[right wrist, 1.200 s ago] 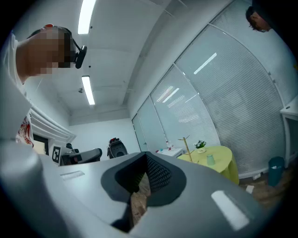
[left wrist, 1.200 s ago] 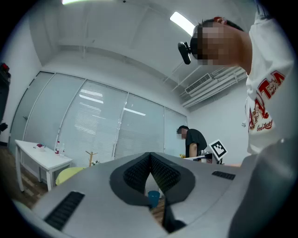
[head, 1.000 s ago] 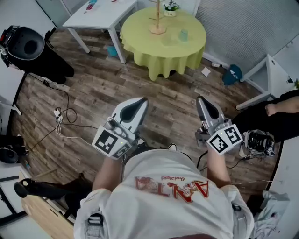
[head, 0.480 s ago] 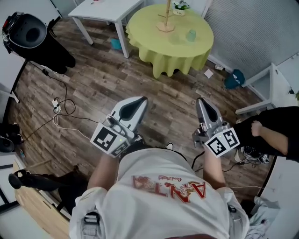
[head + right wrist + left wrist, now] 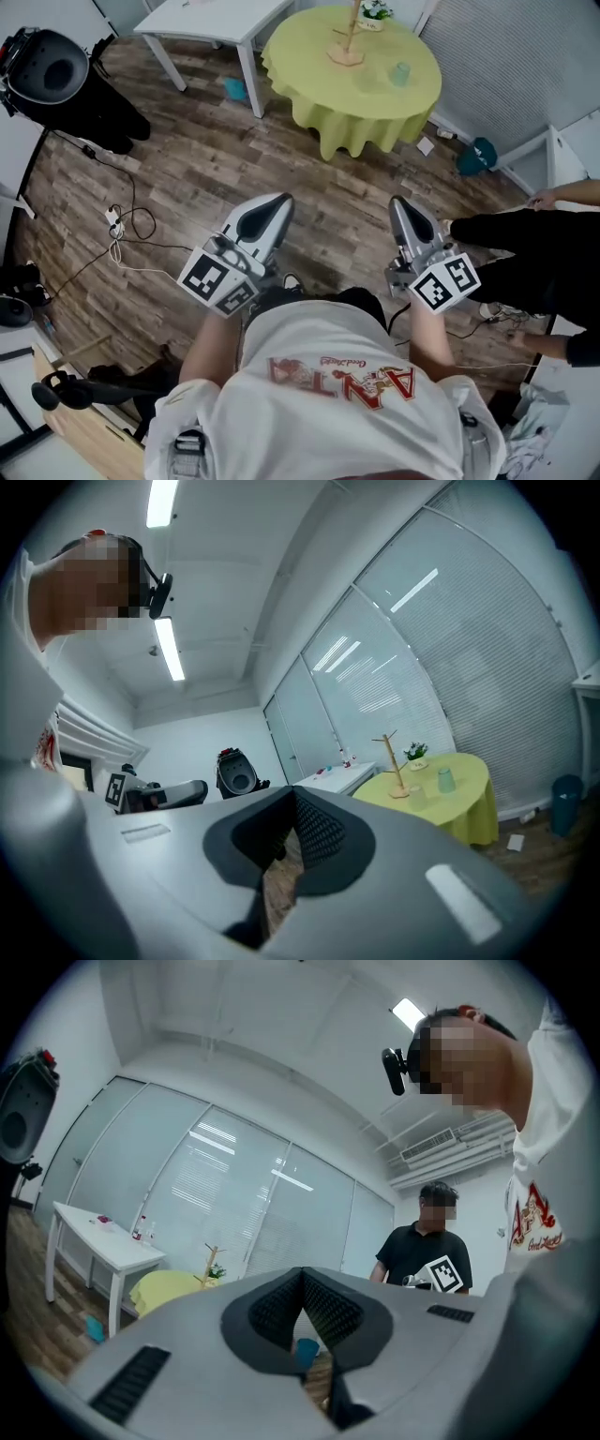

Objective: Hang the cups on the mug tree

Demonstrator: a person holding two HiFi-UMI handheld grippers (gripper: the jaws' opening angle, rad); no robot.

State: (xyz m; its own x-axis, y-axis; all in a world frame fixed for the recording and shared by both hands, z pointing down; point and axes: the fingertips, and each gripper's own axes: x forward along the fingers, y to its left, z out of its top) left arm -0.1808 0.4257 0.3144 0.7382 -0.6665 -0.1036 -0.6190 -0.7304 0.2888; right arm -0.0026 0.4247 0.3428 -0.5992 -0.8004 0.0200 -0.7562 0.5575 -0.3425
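Far ahead, a round table under a yellow-green cloth carries a wooden mug tree and a pale green cup. The right gripper view shows the mug tree, the green cup and a second, paler cup beside it. My left gripper and right gripper are held side by side above the wooden floor, well short of the table. Both are shut with nothing between the jaws. The tree's pegs carry nothing.
A white table stands left of the round one, with a small blue thing on the floor between them. A black machine and loose cables lie at the left. A person in black is at the right.
In the head view the round table has drifted right. The person at the right has come farther into view. Both grippers stay shut, side by side.
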